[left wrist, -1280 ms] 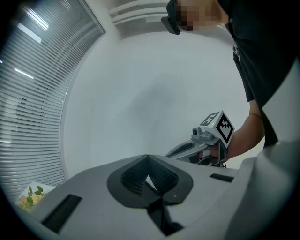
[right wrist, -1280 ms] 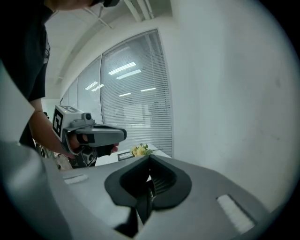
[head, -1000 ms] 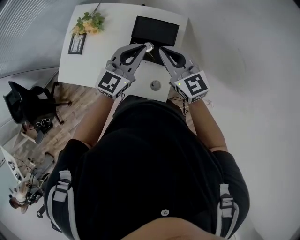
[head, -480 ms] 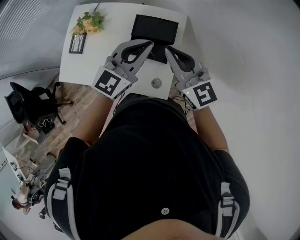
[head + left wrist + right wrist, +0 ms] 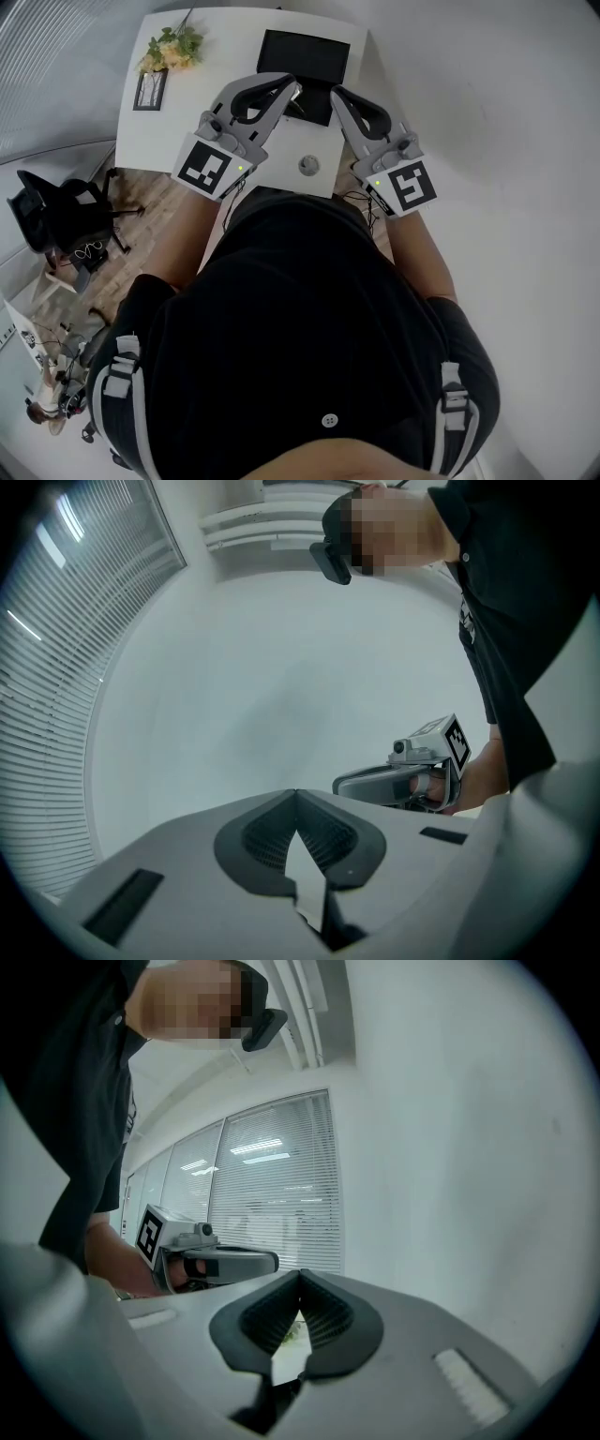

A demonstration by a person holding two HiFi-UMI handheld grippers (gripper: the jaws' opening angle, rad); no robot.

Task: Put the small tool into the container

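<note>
A black rectangular container (image 5: 305, 54) lies at the far side of the white table (image 5: 187, 122). I cannot make out the small tool in any view. My left gripper (image 5: 293, 89) (image 5: 296, 794) hangs shut over the container's near edge. Its pads meet at the tip and nothing shows between them. My right gripper (image 5: 336, 94) (image 5: 300, 1274) is close beside it on the right, also shut and empty. Both gripper views point up at the walls. Each shows only the other gripper, the right gripper (image 5: 403, 780) in one and the left gripper (image 5: 216, 1262) in the other.
A small round grey disc (image 5: 308, 167) sits in the table near its front edge. Yellow flowers (image 5: 173, 45) and a dark picture frame (image 5: 150, 89) stand at the table's left end. A black office chair (image 5: 56, 211) is on the wooden floor to the left.
Both grippers have drawn slightly apart and come nearer the head camera, the left one shifting left. Both stay shut.
</note>
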